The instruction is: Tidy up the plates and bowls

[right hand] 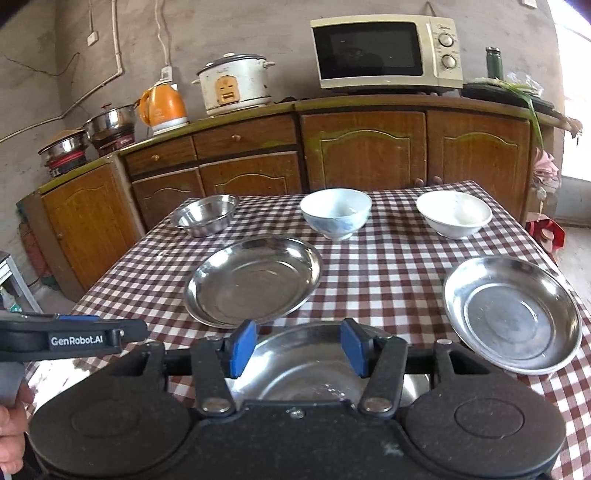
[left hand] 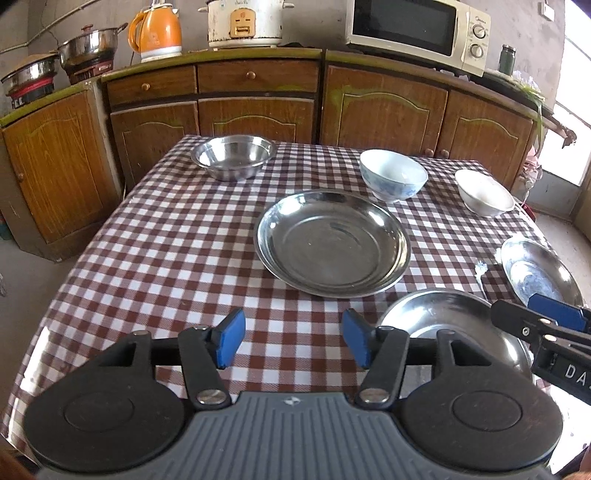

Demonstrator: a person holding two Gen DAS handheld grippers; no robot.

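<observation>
On the checked table (left hand: pixel 166 236) lie three steel plates: a large one in the middle (left hand: pixel 332 243) (right hand: pixel 255 280), one at the near edge (left hand: pixel 443 325) (right hand: pixel 306 365), one at the right (left hand: pixel 535 273) (right hand: pixel 513 314). At the far side stand a steel bowl (left hand: pixel 234 155) (right hand: pixel 205 214), a blue-patterned bowl (left hand: pixel 393 173) (right hand: pixel 336 210) and a white bowl (left hand: pixel 484 192) (right hand: pixel 454 212). My left gripper (left hand: pixel 293 341) is open and empty over the cloth, left of the near plate. My right gripper (right hand: pixel 297 349) is open, jaws above the near plate; it also shows in the left wrist view (left hand: pixel 546 317).
Wooden cabinets (left hand: pixel 258 110) run behind the table, carrying a microwave (left hand: pixel 417 29), a rice cooker (left hand: pixel 243 22), an orange kettle (left hand: pixel 157 33) and steel pots (left hand: pixel 88 48). The floor drops away at the table's left edge. The left gripper's side shows in the right wrist view (right hand: pixel 74 336).
</observation>
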